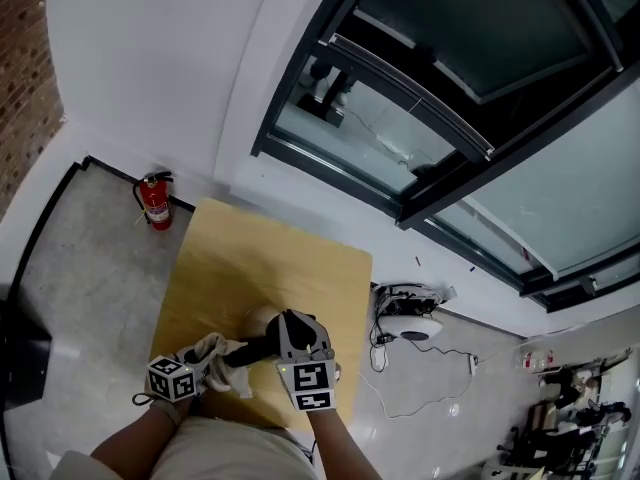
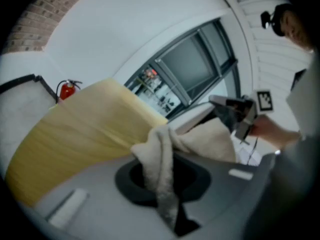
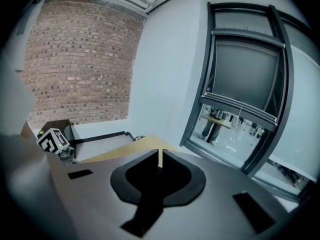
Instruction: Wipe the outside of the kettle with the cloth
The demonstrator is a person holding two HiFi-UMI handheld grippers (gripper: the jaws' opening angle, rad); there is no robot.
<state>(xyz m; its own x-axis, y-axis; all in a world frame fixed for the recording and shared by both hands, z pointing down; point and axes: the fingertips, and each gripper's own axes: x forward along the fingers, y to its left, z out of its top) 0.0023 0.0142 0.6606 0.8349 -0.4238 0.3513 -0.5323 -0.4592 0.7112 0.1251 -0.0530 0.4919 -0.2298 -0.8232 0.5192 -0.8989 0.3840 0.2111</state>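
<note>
Firmly clamped in left gripper jaws, cream cloth hangs bunched, ready for wiping. Beside it, right gripper jaws pressed together, nothing visible between them but sliver of tabletop; likely poised to steady work. Pale rounded shape just ahead of both grippers, probably kettle, sits toward tabletop's near edge, partly hidden, within cloth's reach.
</note>
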